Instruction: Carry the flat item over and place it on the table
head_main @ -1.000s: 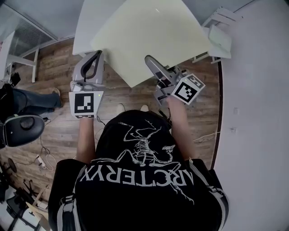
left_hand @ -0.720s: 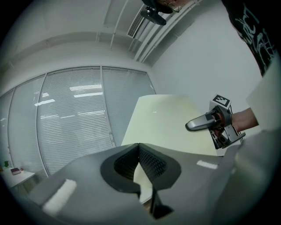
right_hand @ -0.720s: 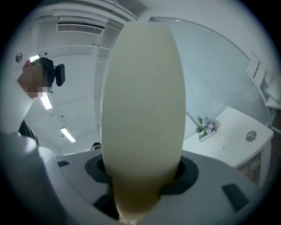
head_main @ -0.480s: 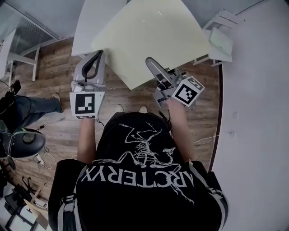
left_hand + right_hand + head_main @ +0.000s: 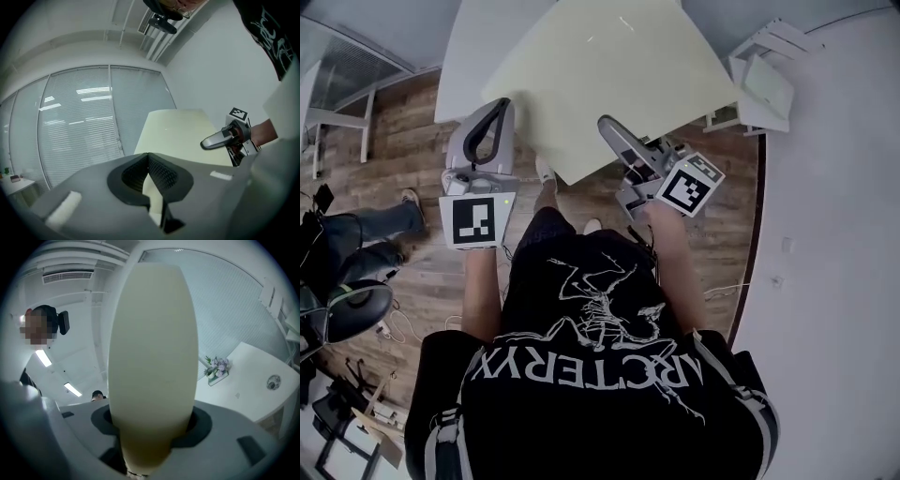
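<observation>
- Head view: the flat item (image 5: pixel 619 75) is a thin, plain sheet, pale cream with a faint sheen. It has straight edges, and one corner points back toward the person
- It is held up in the air above the wooden floor (image 5: pixel 403 150), and its far part overlaps the white surface (image 5: pixel 469 56) in this view
- The left hand-held gripper (image 5: pixel 501 111) is closed on the sheet's near left edge; the left gripper view shows a cream sliver pinched between its ribbed pads (image 5: pixel 164 173)
- The right hand-held gripper (image 5: pixel 611 129) clamps the near right edge, and the sheet fills the middle of its own view
- Farther left, a person's jeans-clad leg (image 5: pixel 366 216) stands on the floor
</observation>
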